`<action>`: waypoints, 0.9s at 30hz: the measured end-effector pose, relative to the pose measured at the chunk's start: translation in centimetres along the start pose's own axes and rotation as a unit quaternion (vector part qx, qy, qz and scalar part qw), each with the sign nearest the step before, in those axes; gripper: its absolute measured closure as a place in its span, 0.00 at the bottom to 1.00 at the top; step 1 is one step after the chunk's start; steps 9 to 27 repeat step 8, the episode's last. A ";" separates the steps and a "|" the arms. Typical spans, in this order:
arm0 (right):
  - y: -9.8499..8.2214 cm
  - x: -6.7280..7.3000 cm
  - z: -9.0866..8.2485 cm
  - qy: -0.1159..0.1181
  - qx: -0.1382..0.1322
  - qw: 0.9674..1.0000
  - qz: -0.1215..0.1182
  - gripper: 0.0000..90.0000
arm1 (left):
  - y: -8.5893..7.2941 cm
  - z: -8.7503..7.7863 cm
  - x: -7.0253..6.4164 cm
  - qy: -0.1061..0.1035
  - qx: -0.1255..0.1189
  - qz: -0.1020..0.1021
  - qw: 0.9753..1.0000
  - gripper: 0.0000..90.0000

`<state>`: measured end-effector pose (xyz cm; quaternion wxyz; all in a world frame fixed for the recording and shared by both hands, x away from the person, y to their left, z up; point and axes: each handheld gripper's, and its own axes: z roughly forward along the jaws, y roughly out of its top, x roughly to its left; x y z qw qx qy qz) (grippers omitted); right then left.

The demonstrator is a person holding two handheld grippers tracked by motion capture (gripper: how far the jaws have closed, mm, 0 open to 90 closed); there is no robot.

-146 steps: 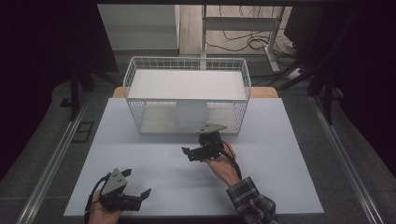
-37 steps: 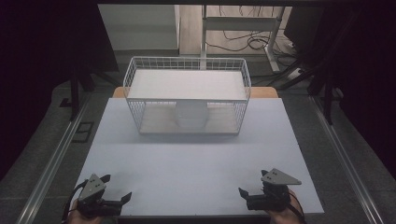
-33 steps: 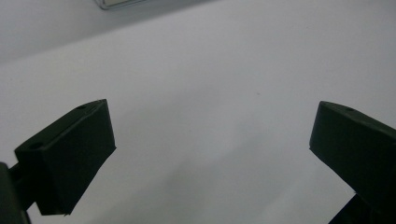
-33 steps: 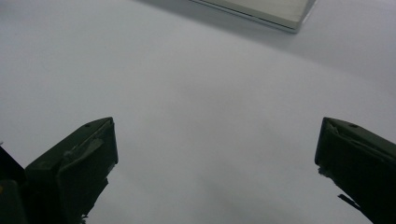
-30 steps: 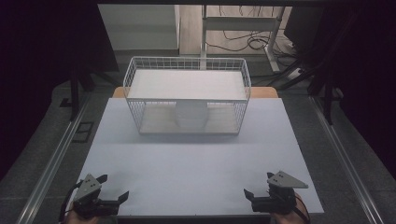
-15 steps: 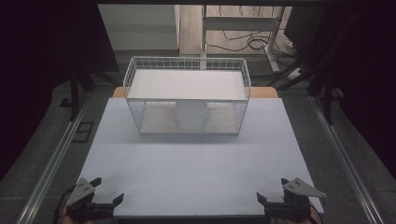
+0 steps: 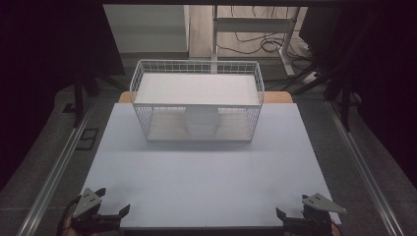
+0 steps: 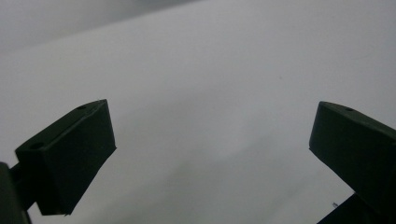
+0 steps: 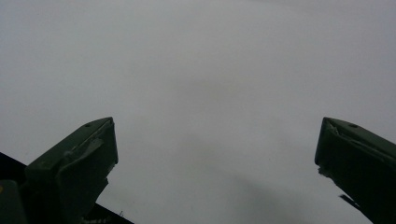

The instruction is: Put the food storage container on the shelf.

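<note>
Left tool (image 7: 105,216) at the near left corner of the flat white bench (image 7: 206,182), jaws spread wide, nothing between them. In the left gripper view the two black jaws stand far apart over bare white surface. Right tool (image 7: 295,222) at the near right corner of the bench, jaws likewise spread and holding nothing; right gripper view shows its jaws well apart above plain white surface. Grey three-cornered plate on top of each tool. The two tools are well apart from each other, both at the bench's near edge.

Middle of the bench is bare. At the far end stands a white wire-mesh rectangular basket (image 7: 142,81), upright, with a flat white board (image 7: 196,88) lying across its top. Inside, low on the basket floor near the front wall, sits a pale round white object (image 7: 201,121), seen through the mesh; what it is, cannot tell. Basket well apart from both tools.

Beyond the bench: dark floor, cables (image 7: 255,42), metal frame legs (image 7: 215,29).
</note>
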<state>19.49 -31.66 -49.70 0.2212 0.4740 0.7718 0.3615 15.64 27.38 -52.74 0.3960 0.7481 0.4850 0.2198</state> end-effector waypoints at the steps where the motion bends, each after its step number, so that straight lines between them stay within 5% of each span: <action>1: -0.1 -0.1 0.0 -0.002 0.003 1.000 0.006 0.00 | 0.0 0.1 0.1 -0.001 0.002 -0.004 1.000 0.00; 27: 0.0 -0.1 0.2 -0.003 0.010 1.000 0.007 0.00 | 0.1 0.2 0.1 -0.001 0.007 -0.003 1.000 0.01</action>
